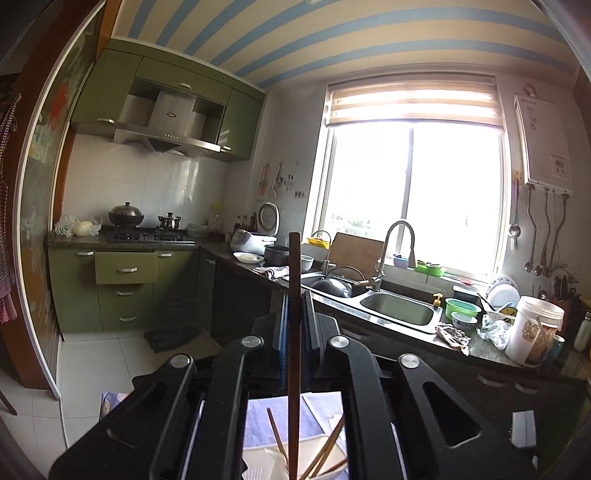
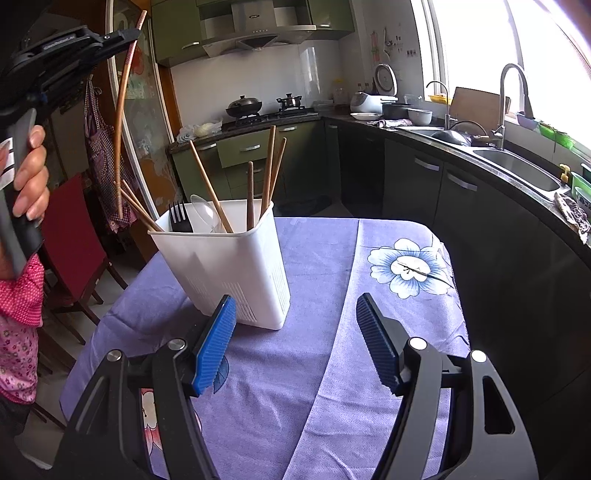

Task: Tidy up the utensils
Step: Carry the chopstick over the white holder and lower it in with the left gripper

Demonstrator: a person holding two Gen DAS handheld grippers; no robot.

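Left gripper (image 2: 127, 35) raised at upper left, held by hand (image 2: 29, 177), jaws pinched on single chopstick (image 2: 120, 122) hanging down above and left of holder. White utensil holder (image 2: 236, 269) upright on purple cloth-covered table (image 2: 332, 332); holds black fork (image 2: 181, 218), clear spoon (image 2: 203, 214), several chopsticks. Right gripper (image 2: 295, 347) low at front, jaws spread, nothing between, near holder's base.

No text anywhere is sharp enough to read.
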